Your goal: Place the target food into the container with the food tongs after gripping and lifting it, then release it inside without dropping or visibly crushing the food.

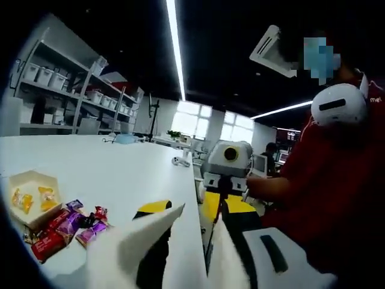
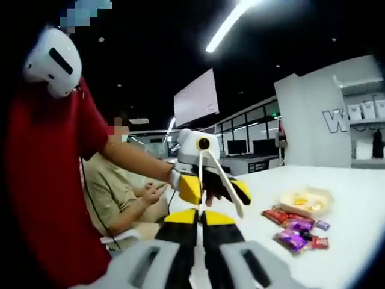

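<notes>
In the left gripper view, the left gripper (image 1: 192, 217) is grasping a pair of white plastic food tongs (image 1: 135, 247). The two tong arms are rising blurred from the bottom and standing apart, with nothing between their tips. In the right gripper view, the right gripper (image 2: 200, 212) is pointing forward with its black, yellow-tipped jaws clenched side by side, and nothing is showing between them.

Just beyond the tongs, a small pile of red and purple foil-wrapped candies (image 1: 66, 226) is lying on the white table (image 1: 126, 168), a little in from its long edge. The candies are touching one another, and none is being lifted. Just beside them, farther from the tongs, a shallow beige paper container (image 1: 33, 189) is sitting with yellow pieces of food (image 1: 24, 200) lying inside it.

A person in a red top (image 1: 337, 180) is standing past the table's long edge, holding both grippers out over it. In the right gripper view, a second person in a beige shirt (image 2: 114, 192) is sitting behind the first.

Farther back, grey metal shelving with white bins (image 1: 60, 84) is standing beyond the table's far edge. A long bright ceiling light strip (image 1: 175, 48) is running overhead.
</notes>
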